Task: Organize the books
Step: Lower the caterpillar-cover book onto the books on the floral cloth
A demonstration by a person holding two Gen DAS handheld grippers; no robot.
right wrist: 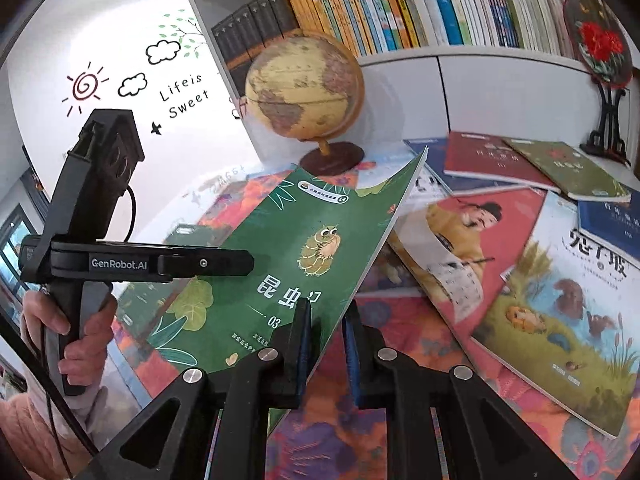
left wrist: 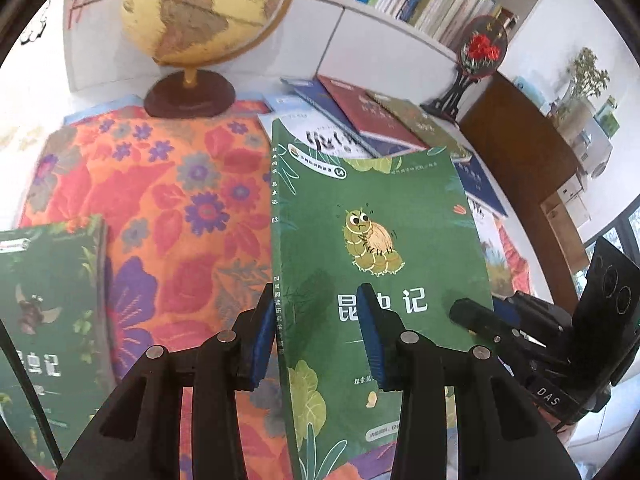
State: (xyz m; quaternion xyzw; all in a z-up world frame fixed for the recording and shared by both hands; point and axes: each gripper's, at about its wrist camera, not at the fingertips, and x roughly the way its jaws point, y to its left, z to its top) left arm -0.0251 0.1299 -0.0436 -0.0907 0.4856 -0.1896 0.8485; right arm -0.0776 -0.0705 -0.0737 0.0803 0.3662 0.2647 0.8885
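A green insect book (left wrist: 380,248) with a caterpillar on its cover is held tilted above the flowered cloth (left wrist: 168,200). My left gripper (left wrist: 316,336) straddles its spine edge, jaws apart around it. My right gripper (right wrist: 326,344) straddles the opposite edge of the same book (right wrist: 288,264), jaws apart around it. The right gripper also shows in the left wrist view (left wrist: 472,316), the left gripper in the right wrist view (right wrist: 244,262). A second green book (left wrist: 44,312) lies at the left. Several books (right wrist: 520,240) lie scattered at the right.
A globe (left wrist: 204,8) on a dark base stands at the back of the table. A red flower ornament on a black stand (left wrist: 480,52) is at the back right. White shelves (right wrist: 400,4) full of books rise behind.
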